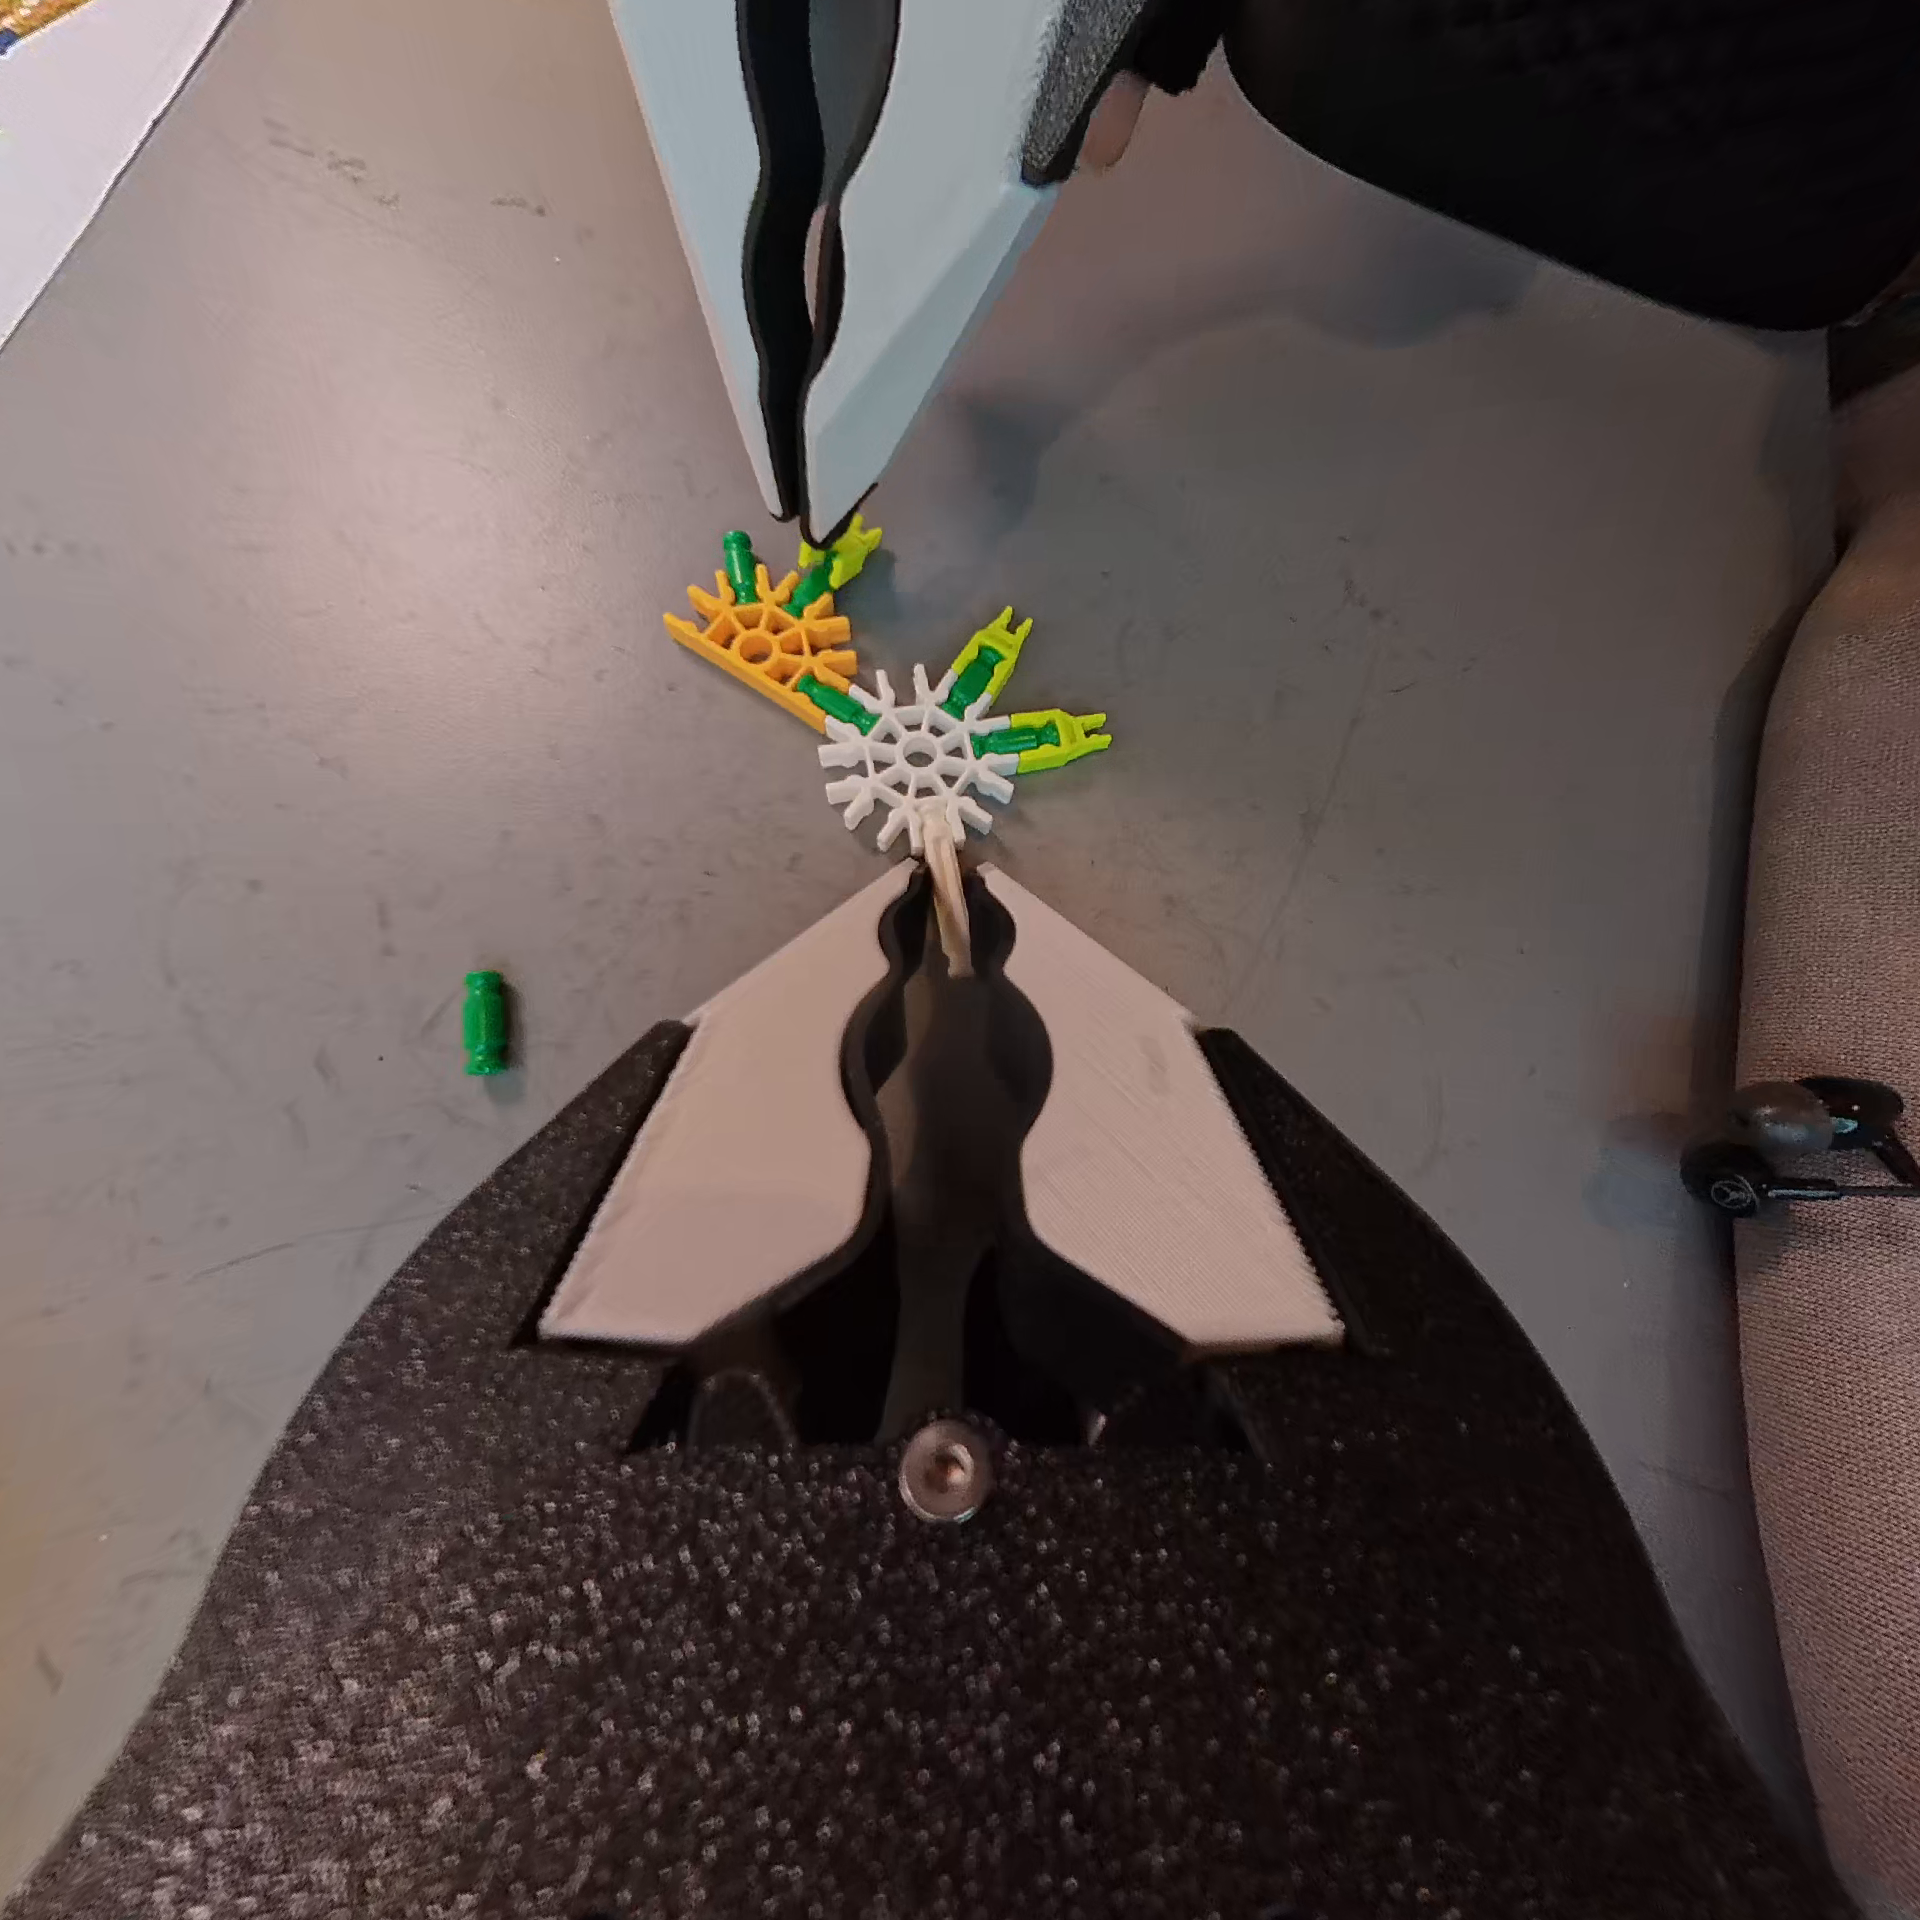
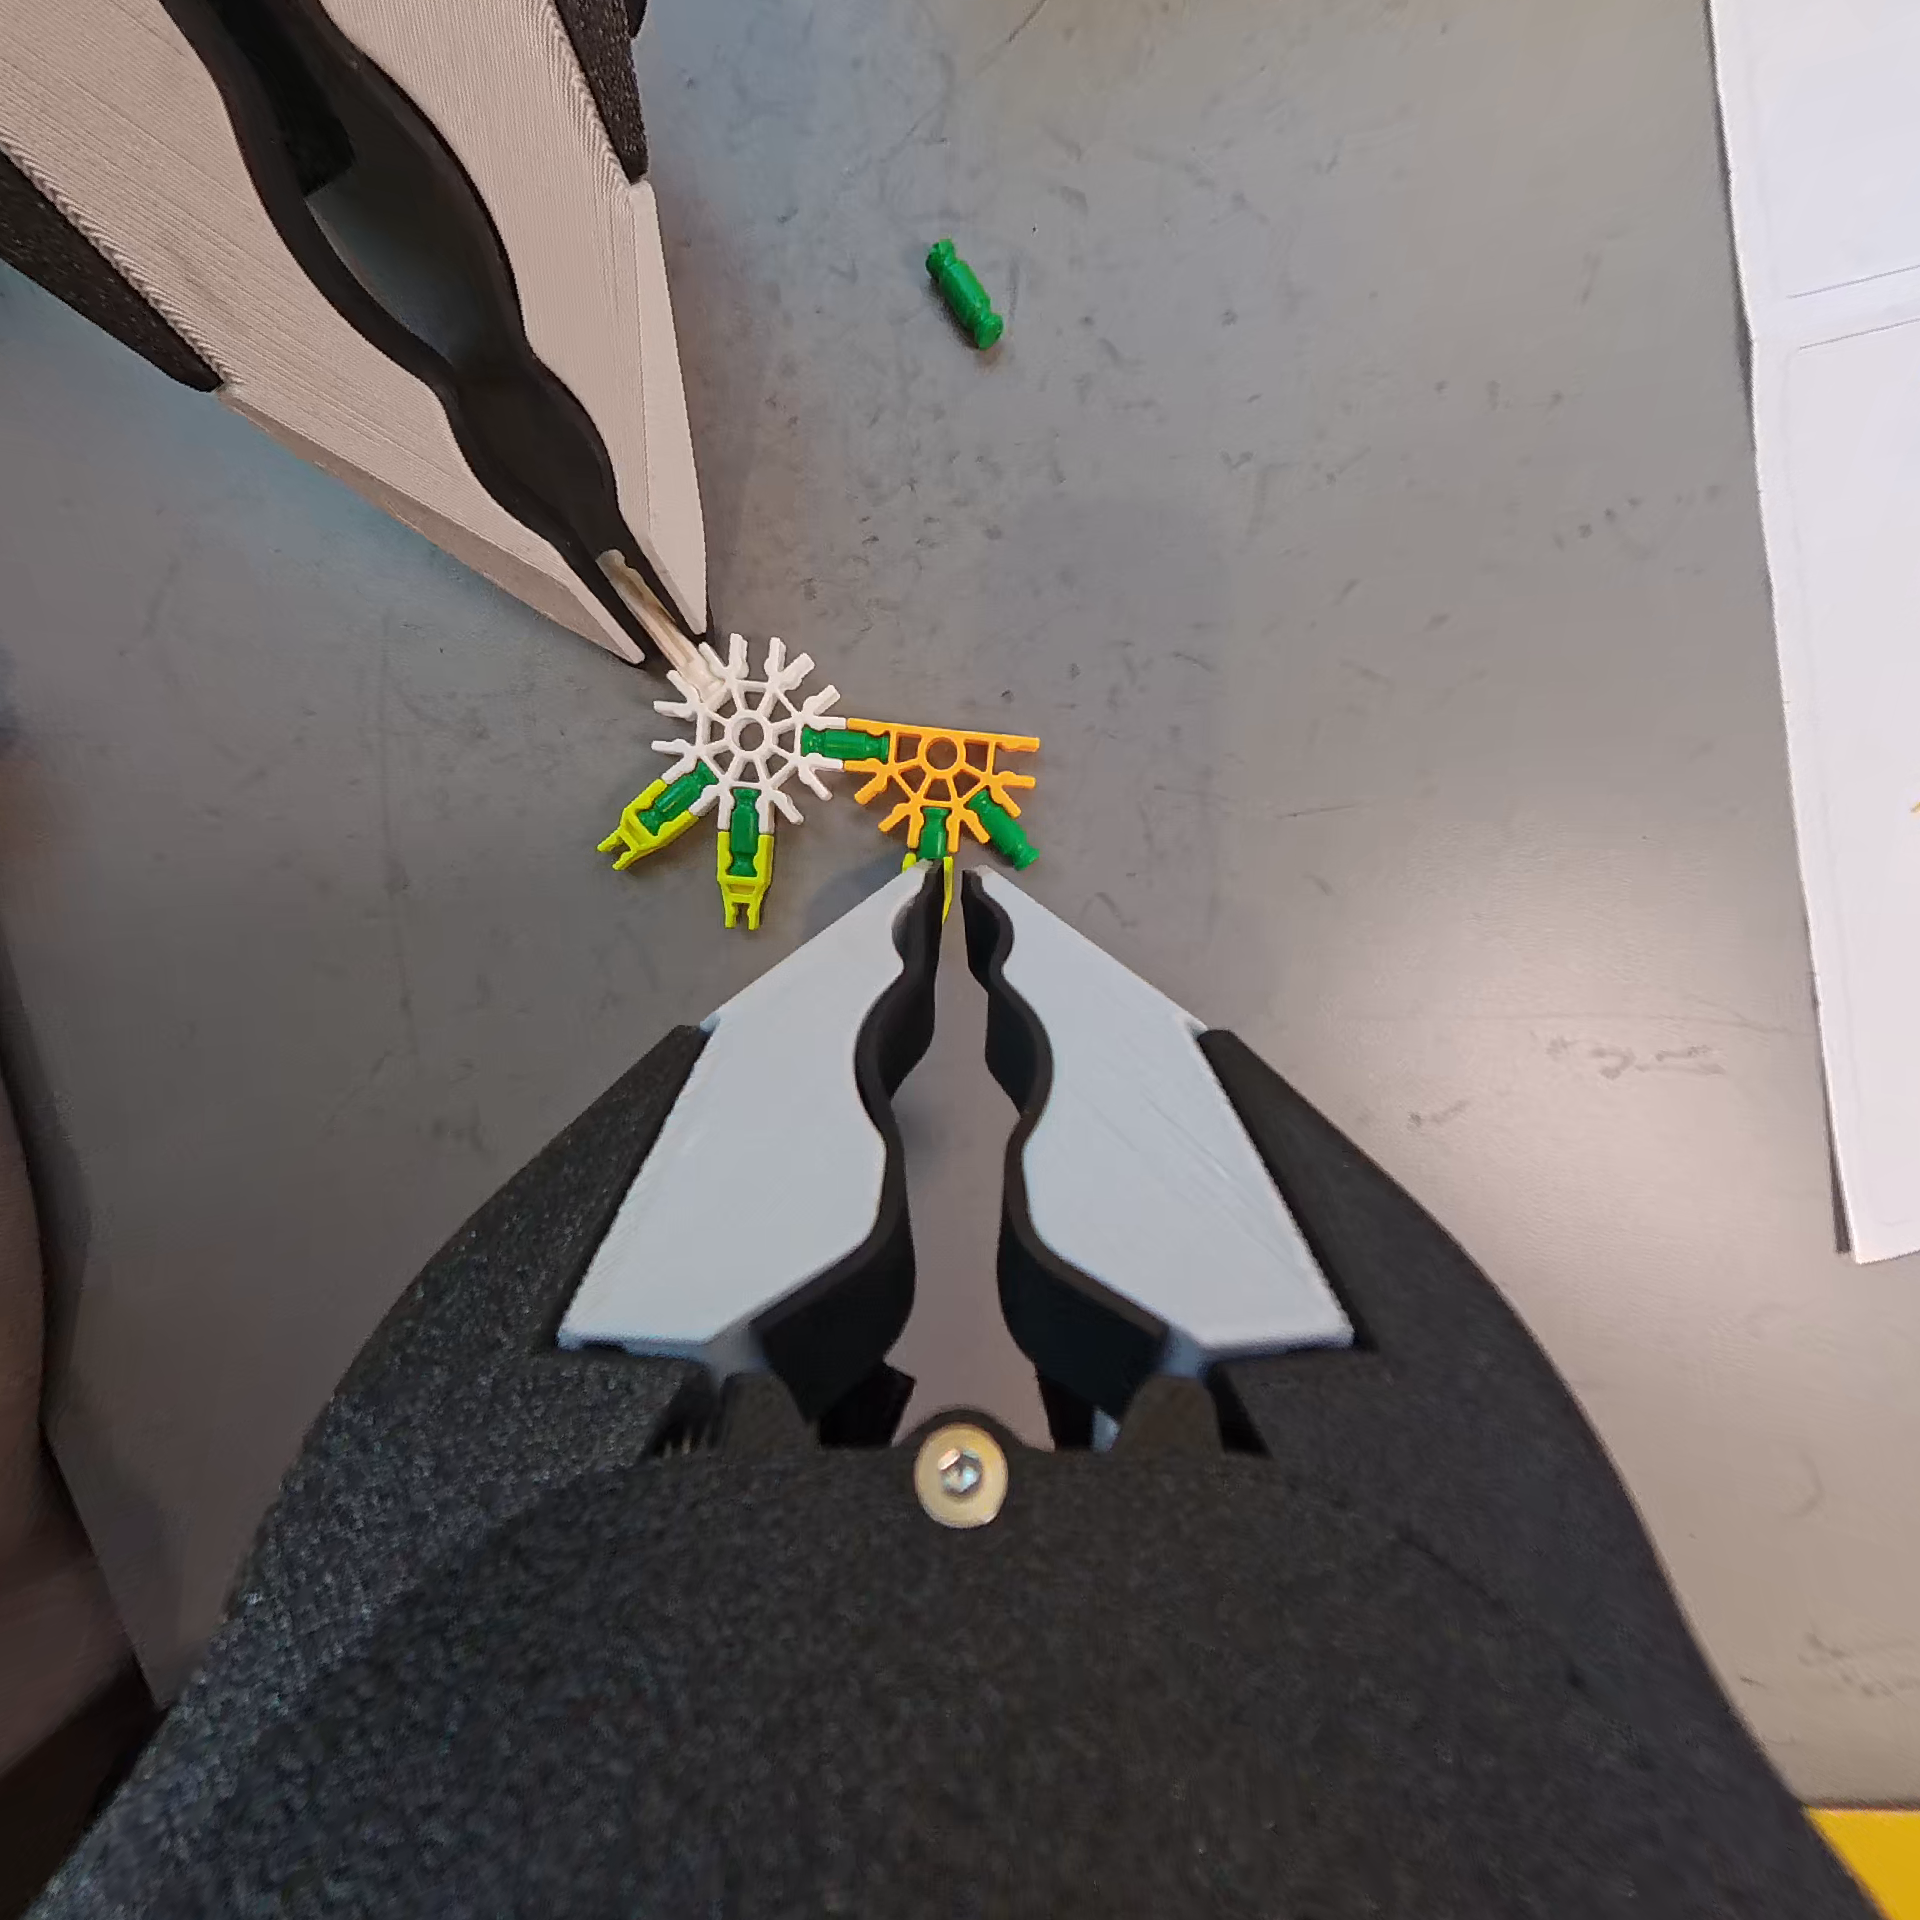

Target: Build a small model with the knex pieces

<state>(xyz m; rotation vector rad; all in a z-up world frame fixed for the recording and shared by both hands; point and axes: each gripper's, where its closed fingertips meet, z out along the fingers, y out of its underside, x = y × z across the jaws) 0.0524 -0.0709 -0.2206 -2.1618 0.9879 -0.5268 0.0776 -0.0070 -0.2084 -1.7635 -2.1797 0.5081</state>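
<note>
A small toy assembly lies on the grey table (image 1: 312, 644). It is a white snowflake connector (image 1: 916, 753) joined by a short green rod to an orange half-round connector (image 1: 764, 639), with green rods and lime clips sticking out. My left gripper (image 1: 945, 868) is shut on a pale clip (image 1: 951, 914) plugged into the white connector (image 2: 748, 732). My right gripper (image 2: 948, 875) is shut on a lime clip (image 2: 943, 896) on a green rod of the orange connector (image 2: 940, 764). The two grippers face each other across the assembly.
A loose short green rod (image 1: 486, 1023) lies alone on the table, and it also shows in the right wrist view (image 2: 964, 293). White paper (image 2: 1839, 520) lies along one table edge. A beige fabric surface (image 1: 1829, 935) and a small black object (image 1: 1766, 1153) are at the other side. Spacing between my two grippers at the tips: around 8 centimetres.
</note>
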